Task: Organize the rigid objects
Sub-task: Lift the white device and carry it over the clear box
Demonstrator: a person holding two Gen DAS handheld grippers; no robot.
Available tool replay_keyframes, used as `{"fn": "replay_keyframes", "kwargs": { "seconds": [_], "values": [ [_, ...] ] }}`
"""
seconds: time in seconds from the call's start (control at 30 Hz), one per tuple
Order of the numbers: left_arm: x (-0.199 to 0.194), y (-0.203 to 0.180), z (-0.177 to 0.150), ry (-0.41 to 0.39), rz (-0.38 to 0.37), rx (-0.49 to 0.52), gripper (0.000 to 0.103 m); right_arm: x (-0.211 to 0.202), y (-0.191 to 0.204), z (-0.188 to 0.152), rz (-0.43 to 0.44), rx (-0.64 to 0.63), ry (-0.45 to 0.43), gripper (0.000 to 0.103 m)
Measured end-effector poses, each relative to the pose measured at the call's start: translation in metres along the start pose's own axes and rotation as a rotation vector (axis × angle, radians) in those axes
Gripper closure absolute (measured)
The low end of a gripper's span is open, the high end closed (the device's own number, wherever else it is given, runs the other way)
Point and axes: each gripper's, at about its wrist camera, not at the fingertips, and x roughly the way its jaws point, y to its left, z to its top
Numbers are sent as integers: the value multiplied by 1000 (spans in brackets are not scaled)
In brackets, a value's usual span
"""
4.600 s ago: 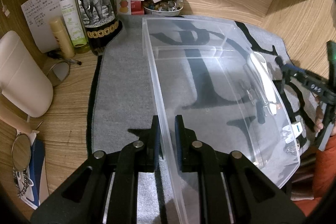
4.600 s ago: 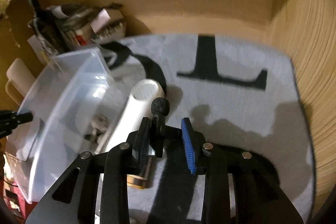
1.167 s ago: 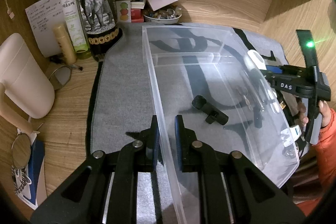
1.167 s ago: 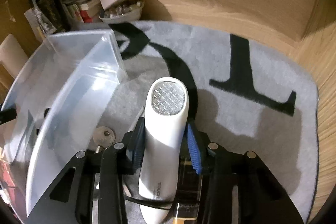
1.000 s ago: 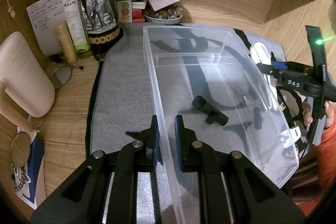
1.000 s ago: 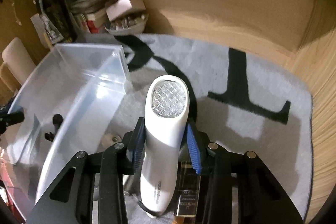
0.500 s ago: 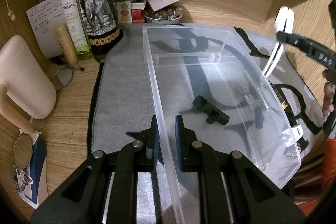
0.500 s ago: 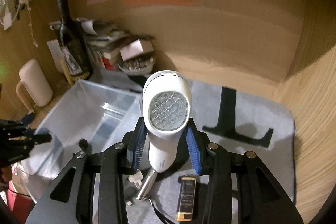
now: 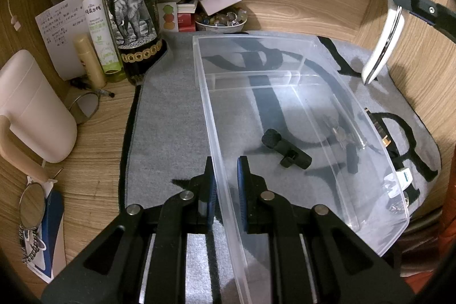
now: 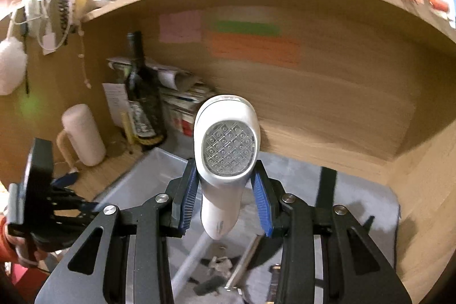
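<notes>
Right wrist: right hand-held gripper [image 10: 226, 200] clamps white device [image 10: 226, 150], gridded oval face.

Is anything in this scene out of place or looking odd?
Nothing is spilled or broken. The clear bin sits tilted, its near wall pinched by the left gripper. Only a small black microphone lies inside; the right gripper holds a white handheld device in the air.

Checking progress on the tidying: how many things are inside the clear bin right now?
1: a black clip microphone on the floor of the clear bin, near its middle. The items at right seem outside its wall.
</notes>
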Motion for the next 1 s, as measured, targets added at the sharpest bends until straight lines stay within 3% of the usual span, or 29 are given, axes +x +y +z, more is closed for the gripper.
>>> {"fn": "replay_keyframes", "kwargs": {
  "seconds": [0.27, 0.43, 0.67, 1.0],
  "values": [
    [-1, 1, -1, -1, -7, 3, 90, 4, 27, -1, 71, -38, 12, 69],
    [-1, 2, -1, -2, -10, 2, 90, 22, 40, -10, 109, -60, 78, 69],
    [-1, 1, -2, -2, -12, 1, 90, 60, 51, -28, 109, -93, 203, 69],
    [0, 1, -2, -4, -15, 5, 90, 85, 53, -40, 90, -129, 296, 69]
  ]
}}
